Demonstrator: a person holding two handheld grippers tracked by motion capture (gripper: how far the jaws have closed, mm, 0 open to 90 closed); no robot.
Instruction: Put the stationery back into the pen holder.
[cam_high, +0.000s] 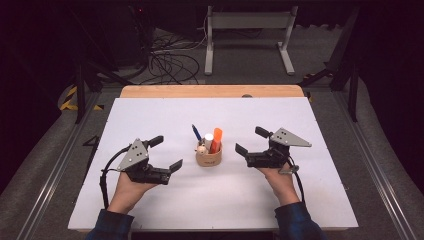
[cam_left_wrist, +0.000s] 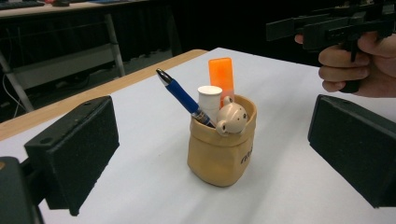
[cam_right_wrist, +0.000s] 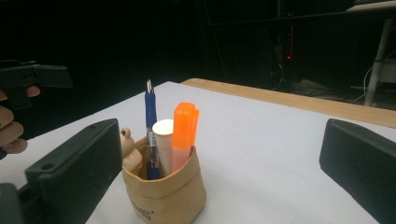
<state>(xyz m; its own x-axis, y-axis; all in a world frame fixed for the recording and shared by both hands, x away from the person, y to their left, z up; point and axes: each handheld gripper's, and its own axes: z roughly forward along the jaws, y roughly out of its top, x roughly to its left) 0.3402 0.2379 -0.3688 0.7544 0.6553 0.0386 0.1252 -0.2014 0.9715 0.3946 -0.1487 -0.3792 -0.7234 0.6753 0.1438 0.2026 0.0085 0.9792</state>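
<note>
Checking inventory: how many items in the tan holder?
4 in the tan holder: blue pen, white tube, orange highlighter, bear-topped piece. Shorter ones may be hidden.

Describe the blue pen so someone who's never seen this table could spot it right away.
Start at the white table, then find the small tan pouch-like holder standing midway between the two grippers. Four things stick out of it; the blue pen is the thin one, leaning out with a silver tip, unlike the stubby orange highlighter, white tube and bear-shaped topper.
</note>
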